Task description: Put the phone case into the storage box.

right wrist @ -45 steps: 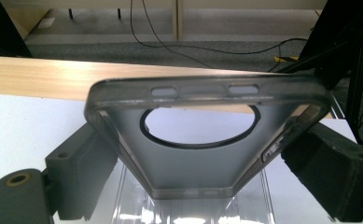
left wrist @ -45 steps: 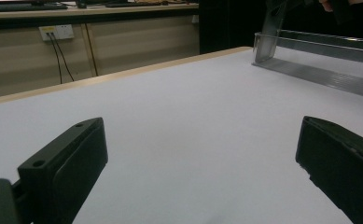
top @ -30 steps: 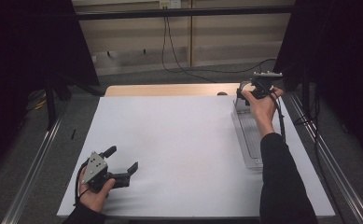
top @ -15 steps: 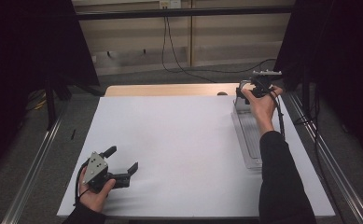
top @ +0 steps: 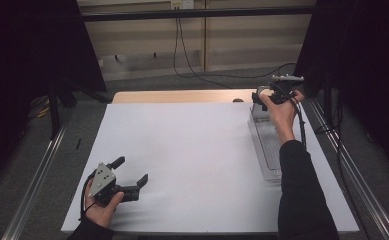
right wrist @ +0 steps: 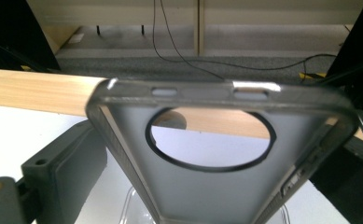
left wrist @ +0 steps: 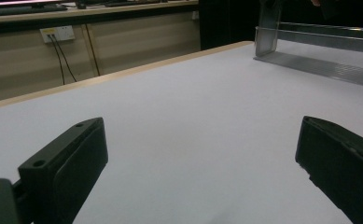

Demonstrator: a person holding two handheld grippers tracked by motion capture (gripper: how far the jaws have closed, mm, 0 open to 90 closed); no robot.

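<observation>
Nothing moved: right tool (top: 263,97) apparently pinches phone case (right wrist: 216,154); left tool (top: 132,177) spread.

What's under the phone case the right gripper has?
Below the phone case a clear curved plastic part shows on the white table. Through its round hole: white table and wooden edge. The case hides the rest.

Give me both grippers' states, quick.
Left gripper: open, holding nothing, low over the white table.
Right gripper: shut on a phone case, at the table's far right.
</observation>
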